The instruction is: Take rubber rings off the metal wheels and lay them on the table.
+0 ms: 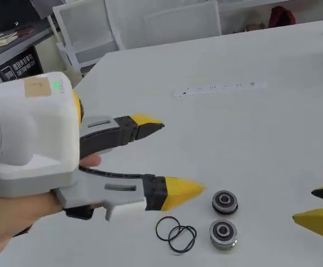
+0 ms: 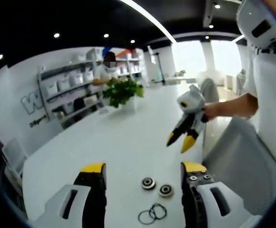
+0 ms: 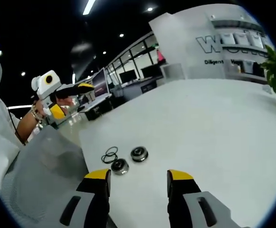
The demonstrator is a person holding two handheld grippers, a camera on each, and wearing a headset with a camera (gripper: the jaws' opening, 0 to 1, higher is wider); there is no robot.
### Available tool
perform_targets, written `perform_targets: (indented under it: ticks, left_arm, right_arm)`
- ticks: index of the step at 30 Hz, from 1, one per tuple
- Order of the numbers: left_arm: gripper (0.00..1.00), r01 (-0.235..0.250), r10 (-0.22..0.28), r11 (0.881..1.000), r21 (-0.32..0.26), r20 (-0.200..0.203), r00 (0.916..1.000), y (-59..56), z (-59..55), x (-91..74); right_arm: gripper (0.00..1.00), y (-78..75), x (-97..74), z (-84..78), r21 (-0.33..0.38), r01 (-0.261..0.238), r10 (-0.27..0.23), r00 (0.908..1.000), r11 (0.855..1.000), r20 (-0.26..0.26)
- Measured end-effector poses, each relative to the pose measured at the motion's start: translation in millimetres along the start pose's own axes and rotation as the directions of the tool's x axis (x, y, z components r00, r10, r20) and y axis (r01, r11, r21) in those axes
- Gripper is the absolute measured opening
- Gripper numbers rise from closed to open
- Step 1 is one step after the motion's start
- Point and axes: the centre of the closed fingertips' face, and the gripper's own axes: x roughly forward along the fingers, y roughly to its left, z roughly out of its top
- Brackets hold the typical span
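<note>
Two small metal wheels (image 1: 224, 202) (image 1: 223, 233) stand side by side on the white table (image 1: 250, 133). Thin black rubber rings (image 1: 175, 232) lie loose and overlapping just left of the nearer wheel. My left gripper (image 1: 172, 158) hovers open above and left of the rings, holding nothing. My right gripper (image 1: 311, 204) is open at the right edge, apart from the wheels. In the left gripper view the wheels (image 2: 157, 186) and rings (image 2: 152, 213) sit between the open jaws (image 2: 143, 167). The right gripper view has the wheels (image 3: 129, 159) and rings (image 3: 110, 155) beyond its open jaws (image 3: 138, 175).
A white power strip (image 1: 219, 88) lies further back on the table. White mesh chairs (image 1: 150, 22) stand past the far edge. A potted plant (image 2: 123, 92) stands on the table's far end in the left gripper view, with shelves and a person behind it.
</note>
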Motion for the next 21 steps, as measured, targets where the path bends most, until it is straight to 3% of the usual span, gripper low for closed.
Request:
perform_targets:
  ticks: [3,9,14,21]
  left_arm:
    - [0.61,0.036,-0.036,0.999,-0.004,0.015,0.9993,-2.8,-1.6,8.4]
    - [0.59,0.076,-0.076,0.997,-0.014,-0.018,0.9969,-4.8,-13.7,25.3]
    - [0.58,0.12,-0.121,0.993,-0.013,-0.043,0.9917,-13.8,-25.9,41.3]
    - [0.57,0.135,-0.137,0.99,-0.035,-0.069,0.9882,-14.1,-42.0,63.9]
  right_arm:
    - [0.45,1.4,6.4,1.3,0.007,-0.015,0.015,0.9999,1.0,-0.002]
    - [0.43,6.5,20.7,1.6,-0.003,-0.038,0.038,0.999,0.999,-0.024]
    - [0.43,9.1,33.3,-3.8,-0.003,-0.065,0.065,0.996,0.998,-0.061]
    - [0.42,7.5,46.8,-7.1,-0.017,-0.082,0.08,0.9924,0.997,-0.094]
